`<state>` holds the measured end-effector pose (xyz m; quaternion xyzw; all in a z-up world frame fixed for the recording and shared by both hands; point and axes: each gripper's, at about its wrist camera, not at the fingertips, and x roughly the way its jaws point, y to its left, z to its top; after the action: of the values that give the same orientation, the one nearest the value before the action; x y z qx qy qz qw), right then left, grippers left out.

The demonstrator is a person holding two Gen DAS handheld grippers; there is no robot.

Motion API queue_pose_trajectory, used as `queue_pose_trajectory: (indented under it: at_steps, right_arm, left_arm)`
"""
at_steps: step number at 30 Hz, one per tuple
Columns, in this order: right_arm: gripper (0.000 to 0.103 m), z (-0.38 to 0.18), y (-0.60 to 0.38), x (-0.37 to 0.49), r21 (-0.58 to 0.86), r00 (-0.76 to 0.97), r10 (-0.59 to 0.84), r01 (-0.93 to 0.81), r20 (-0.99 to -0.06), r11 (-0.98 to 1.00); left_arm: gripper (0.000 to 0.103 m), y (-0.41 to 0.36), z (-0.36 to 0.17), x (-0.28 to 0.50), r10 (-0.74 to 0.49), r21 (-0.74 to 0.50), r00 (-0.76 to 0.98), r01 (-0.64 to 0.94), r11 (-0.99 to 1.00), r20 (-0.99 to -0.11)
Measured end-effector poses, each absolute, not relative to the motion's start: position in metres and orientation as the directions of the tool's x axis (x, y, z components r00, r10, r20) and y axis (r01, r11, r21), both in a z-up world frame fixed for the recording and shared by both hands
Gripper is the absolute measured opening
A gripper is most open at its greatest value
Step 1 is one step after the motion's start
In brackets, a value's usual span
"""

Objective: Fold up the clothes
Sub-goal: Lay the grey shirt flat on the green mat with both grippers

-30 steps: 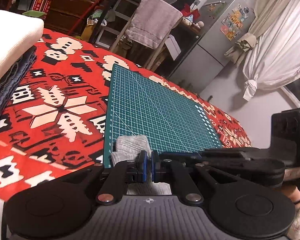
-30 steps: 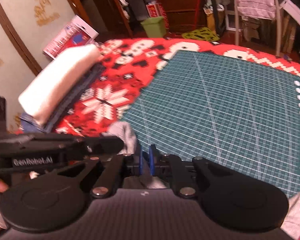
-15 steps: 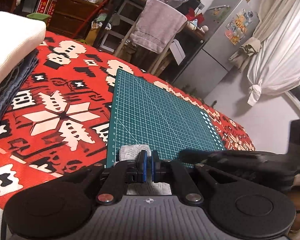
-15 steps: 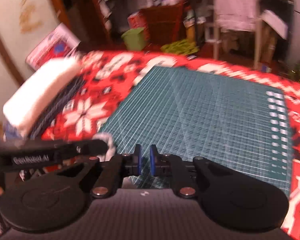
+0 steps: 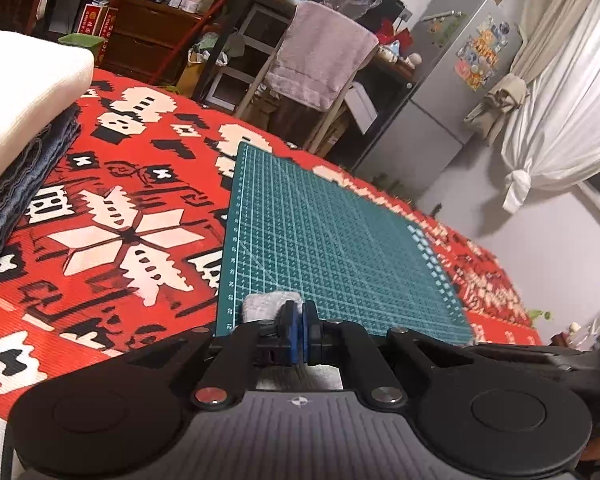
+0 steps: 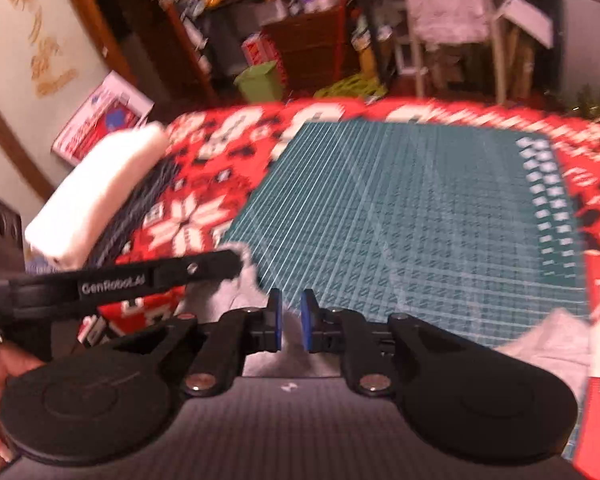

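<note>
Grey garment, bunched, on mat's near edge.

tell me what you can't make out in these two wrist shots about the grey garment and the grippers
- Grey garment: left wrist view shows only a small bunch; the left gripper body hides the rest, so its shape and type are unknown.
- Right wrist view is motion-blurred; whether the right gripper, fingers slightly apart, touches any cloth cannot be told.
- Folded stack: cut off by the left edge, so its item count is unknown.

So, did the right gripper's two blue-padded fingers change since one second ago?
Yes. The right gripper has opened: its fingers were nearly closed, now a clear gap shows between them, over the green cutting mat.
</note>
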<state>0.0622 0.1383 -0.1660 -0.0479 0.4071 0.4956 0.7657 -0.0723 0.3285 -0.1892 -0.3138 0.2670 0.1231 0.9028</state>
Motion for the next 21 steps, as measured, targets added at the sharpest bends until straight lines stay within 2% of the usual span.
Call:
queue_pose_trajectory:
  at_steps: [3,6,7,9,13,15,21]
  right_arm:
    - [0.012,-0.149,0.111,0.062,0.360,0.213,0.734,-0.762,-0.644,0.537]
    - [0.015,-0.140,0.087,0.051,0.333,0.248,0.703,-0.745,-0.666,0.578]
    - [0.023,-0.138,0.080,0.046,0.325,0.254,0.694,-0.742,-0.674,0.587]
    - [0.032,-0.138,0.065,0.035,0.315,0.262,0.679,-0.734,-0.686,0.602]
    - [0.036,-0.139,0.037,0.008,0.280,0.295,0.642,-0.717,-0.708,0.638]
    - [0.039,-0.142,0.026,-0.006,0.255,0.318,0.619,-0.708,-0.718,0.659]
    - [0.039,-0.159,0.016,-0.033,0.211,0.349,0.587,-0.702,-0.730,0.680]
  left_arm:
    - [0.004,0.329,-0.179,-0.080,0.037,-0.524,0.840,-0.371,0.767,-0.541]
    - [0.004,0.325,-0.166,-0.089,0.013,-0.532,0.842,-0.353,0.770,-0.540]
    - [0.004,0.322,-0.162,-0.093,0.001,-0.534,0.842,-0.343,0.773,-0.540]
    - [0.004,0.313,-0.155,-0.101,-0.028,-0.535,0.840,-0.319,0.782,-0.542]
    - [0.011,0.291,-0.147,-0.115,-0.078,-0.532,0.826,-0.284,0.797,-0.558]
    - [0.011,0.279,-0.149,-0.120,-0.092,-0.524,0.814,-0.277,0.805,-0.573]
    - [0.011,0.245,-0.166,-0.129,-0.132,-0.493,0.780,-0.245,0.835,-0.612]
